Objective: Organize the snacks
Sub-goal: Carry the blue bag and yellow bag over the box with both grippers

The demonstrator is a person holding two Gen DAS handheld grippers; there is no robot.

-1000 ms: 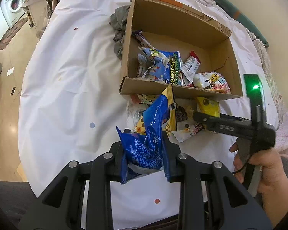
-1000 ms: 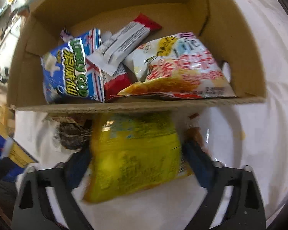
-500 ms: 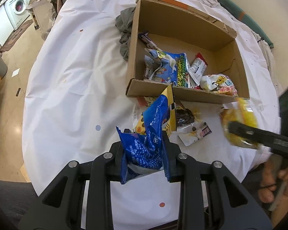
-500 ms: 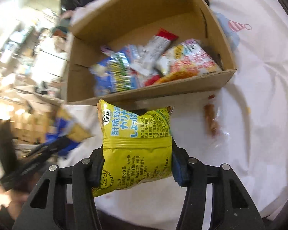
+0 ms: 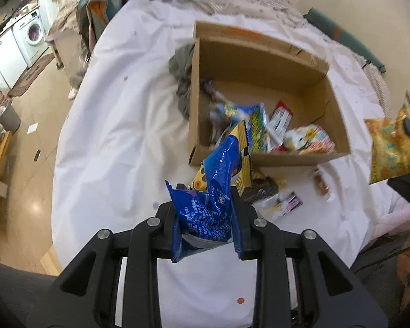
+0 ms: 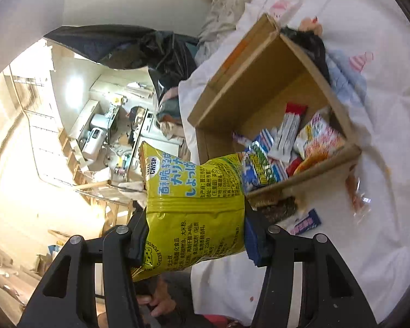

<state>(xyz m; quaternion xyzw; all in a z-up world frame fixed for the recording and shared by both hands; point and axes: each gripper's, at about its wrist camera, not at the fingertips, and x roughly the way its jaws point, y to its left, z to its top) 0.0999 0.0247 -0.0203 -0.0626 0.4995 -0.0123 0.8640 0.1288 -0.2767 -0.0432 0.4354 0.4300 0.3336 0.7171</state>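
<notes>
Snacks fill the cardboard box (image 5: 259,63); left tool (image 5: 206,213) clamps blue bag (image 5: 205,205), right tool (image 6: 195,235) yellow bag (image 6: 194,218).

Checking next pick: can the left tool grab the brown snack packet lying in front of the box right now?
Probably not: the left tool is shut on the blue bag. The brown snack packet lies uncovered on the sheet, outside the cardboard box.

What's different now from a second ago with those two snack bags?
The right gripper has lifted the yellow snack bag off the white cloth in front of the cardboard box and swung it up and out to the right. The left gripper still clamps the blue bag; the box's snacks look unmoved.
</notes>
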